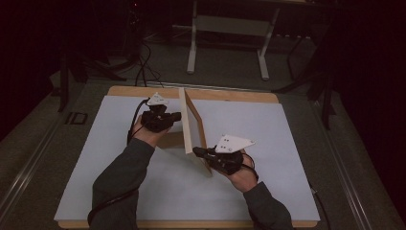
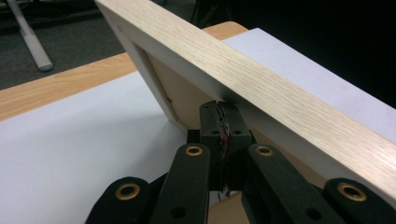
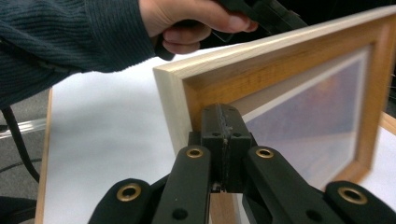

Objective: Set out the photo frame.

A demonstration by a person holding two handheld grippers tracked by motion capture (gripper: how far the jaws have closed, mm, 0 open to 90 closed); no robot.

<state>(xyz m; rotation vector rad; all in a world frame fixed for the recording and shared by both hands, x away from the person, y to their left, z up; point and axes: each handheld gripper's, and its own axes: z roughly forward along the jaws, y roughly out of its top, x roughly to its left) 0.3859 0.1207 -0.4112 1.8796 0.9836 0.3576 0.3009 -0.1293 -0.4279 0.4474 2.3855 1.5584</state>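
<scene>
A light wooden picture frame [image 1: 191, 125] stands on its long edge on the white mat [image 1: 268, 139], leaning a little. Its glazed front [image 3: 303, 102] faces right and its recessed back [image 2: 182, 95] faces left. My left gripper [image 1: 176, 116] is at the frame's far half on the back side. Its jaws are shut with nothing between them, and the tips [image 2: 219, 108] rest against the underside of the frame's rail [image 2: 280, 88]. My right gripper [image 1: 198, 152] is at the near end, also shut and empty, with its tips [image 3: 223, 114] pressed on the front of the frame near its corner.
The mat lies on a wooden table [image 1: 230, 94] with bare mat on both sides of the frame. The left hand [image 3: 187, 21] and its sleeve cross the top of the right gripper view. A white stand [image 1: 227, 28] and cables sit on the dark floor behind.
</scene>
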